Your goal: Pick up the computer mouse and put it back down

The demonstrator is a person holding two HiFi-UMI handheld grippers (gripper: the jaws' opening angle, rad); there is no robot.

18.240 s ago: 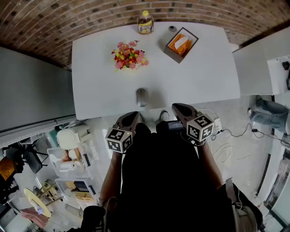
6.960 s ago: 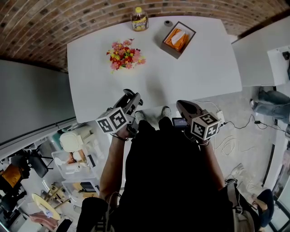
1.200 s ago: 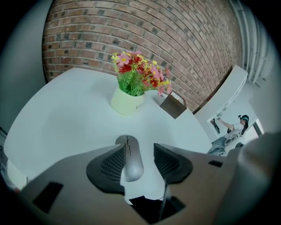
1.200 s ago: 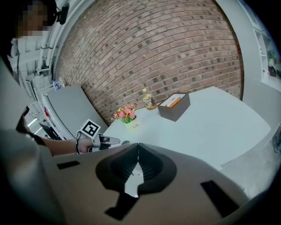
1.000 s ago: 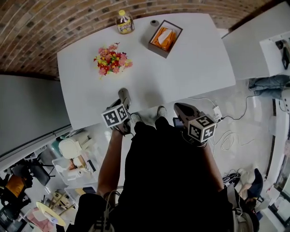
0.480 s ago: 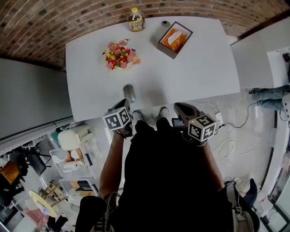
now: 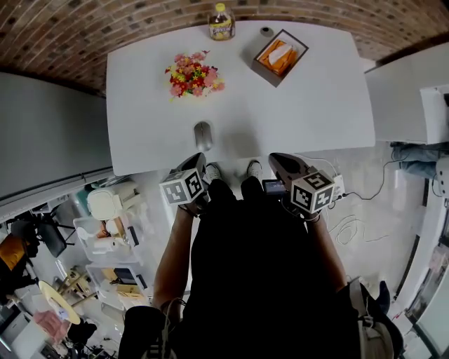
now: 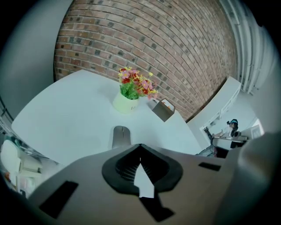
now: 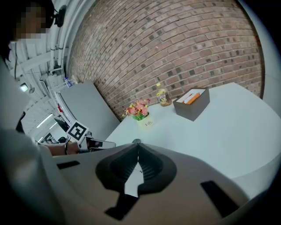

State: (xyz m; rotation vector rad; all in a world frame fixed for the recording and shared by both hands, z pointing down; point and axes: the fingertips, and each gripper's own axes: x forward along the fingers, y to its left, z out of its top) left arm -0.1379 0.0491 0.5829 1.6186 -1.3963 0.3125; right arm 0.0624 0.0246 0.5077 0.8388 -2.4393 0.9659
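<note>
- The computer mouse [image 7: 203,134] is laid on the table [image 7: 302,105], apart from the left gripper [image 7: 198,159], at its twelve o'clock.
- The left gripper's jaws have just been brought together, empty.
- The right gripper [image 7: 278,160] is held closed, empty.

Faint word, seemingly "Life", on the pale flower pot [image 9: 146,123]

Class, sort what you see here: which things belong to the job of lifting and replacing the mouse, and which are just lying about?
For the job:
- computer mouse, lying on the table
- left gripper, fingers just closed with nothing between them, apart from the mouse

Lying about:
- flowers
- bottle
- box
</note>
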